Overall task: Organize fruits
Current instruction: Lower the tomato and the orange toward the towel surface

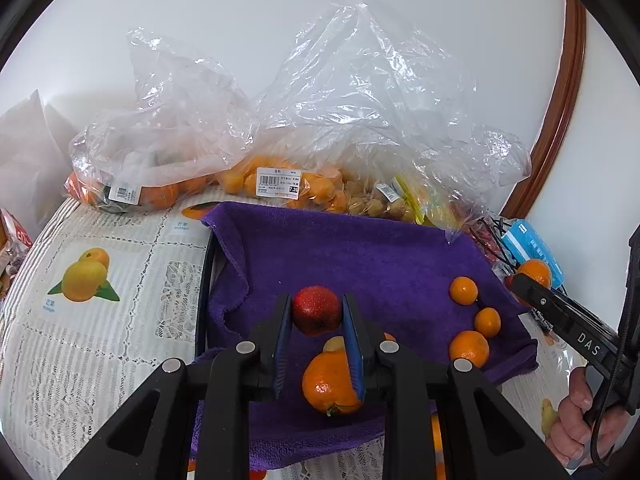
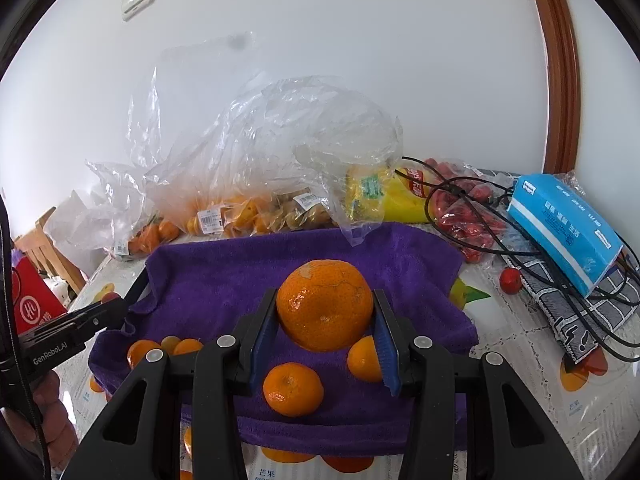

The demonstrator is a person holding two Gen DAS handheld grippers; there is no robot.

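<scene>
My left gripper (image 1: 316, 314) is shut on a small red fruit (image 1: 316, 304), held just above the purple towel (image 1: 360, 248). Below its fingers lies a large orange (image 1: 328, 388), and three small oranges (image 1: 464, 290) sit on the towel's right side. My right gripper (image 2: 325, 316) is shut on a large mandarin (image 2: 324, 300) over the towel (image 2: 240, 264). Small oranges (image 2: 293, 389) lie under and beside it, with more at the towel's left (image 2: 144, 352). The left gripper (image 2: 114, 312) reaches in from the left edge of the right wrist view.
Clear plastic bags of oranges and other fruit (image 1: 276, 184) line the back by the wall. On the right lie a blue tissue box (image 2: 564, 232), black cables (image 2: 460, 192), a bag of red fruit (image 2: 468, 220) and one loose red fruit (image 2: 510, 280). A red box (image 2: 32, 304) stands left.
</scene>
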